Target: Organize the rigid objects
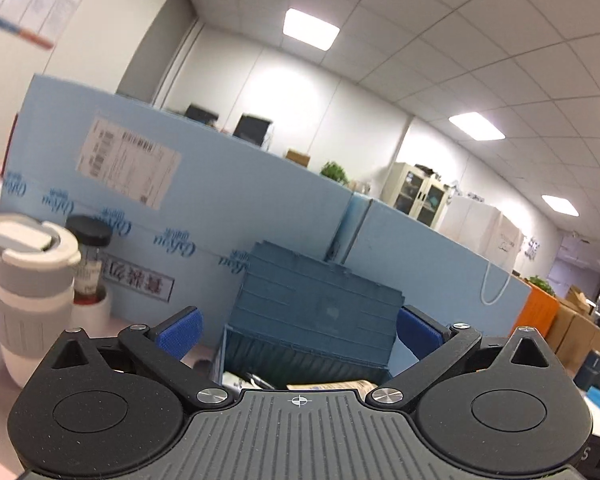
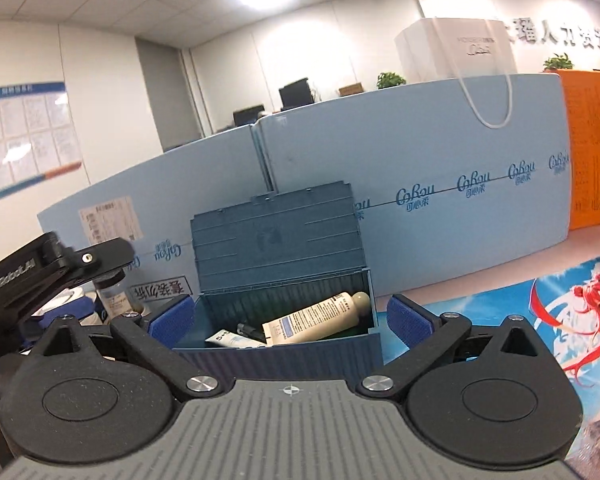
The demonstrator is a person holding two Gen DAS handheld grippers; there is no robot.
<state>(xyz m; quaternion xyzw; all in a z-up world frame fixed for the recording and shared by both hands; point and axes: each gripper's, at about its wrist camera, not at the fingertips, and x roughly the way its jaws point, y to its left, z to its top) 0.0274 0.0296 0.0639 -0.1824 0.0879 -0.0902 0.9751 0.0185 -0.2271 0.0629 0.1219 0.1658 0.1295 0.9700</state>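
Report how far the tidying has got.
Done: the blue box stands open, with a cream tube and a smaller white tube inside. In hand: nothing; both the left tongs and right tongs are open and empty, facing the box. Left: the white mug and dark-capped bottle remain outside.

Bright ceiling panels (image 1: 311, 29) glare; fisheye bends edges, slight motion blur thruout.

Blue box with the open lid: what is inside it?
The box holds a cream tube, a white tube and a dark item between them. Its front wall hides the floor and anything lower.
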